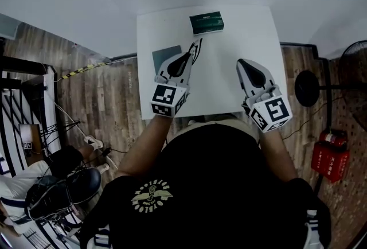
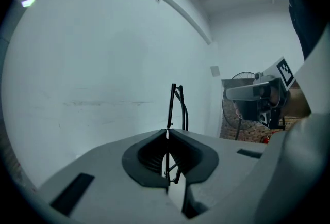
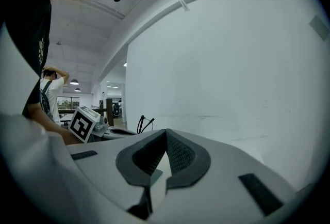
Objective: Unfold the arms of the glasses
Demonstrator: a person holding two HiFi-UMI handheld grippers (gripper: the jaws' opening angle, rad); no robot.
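Observation:
The black thin-framed glasses [image 1: 196, 49] hang above the white table [image 1: 243, 30], with my left gripper [image 1: 188, 55] shut on them. In the left gripper view the frame [image 2: 175, 105] sticks up out of the closed jaws of that gripper [image 2: 166, 130], its arms still lying close against it. My right gripper [image 1: 241, 62] floats to the right, apart from the glasses, with nothing in it. Seen from the right gripper view, that gripper [image 3: 166, 131] has its jaws shut together, and the glasses [image 3: 145, 123] show small at the left beside the left gripper's marker cube [image 3: 82, 124].
A dark green box [image 1: 207, 22] lies at the table's far edge. A grey flat case [image 1: 163, 56] rests near the left edge, partly under the left gripper. A standing fan [image 1: 352, 73] and a red object [image 1: 330, 156] are on the floor to the right.

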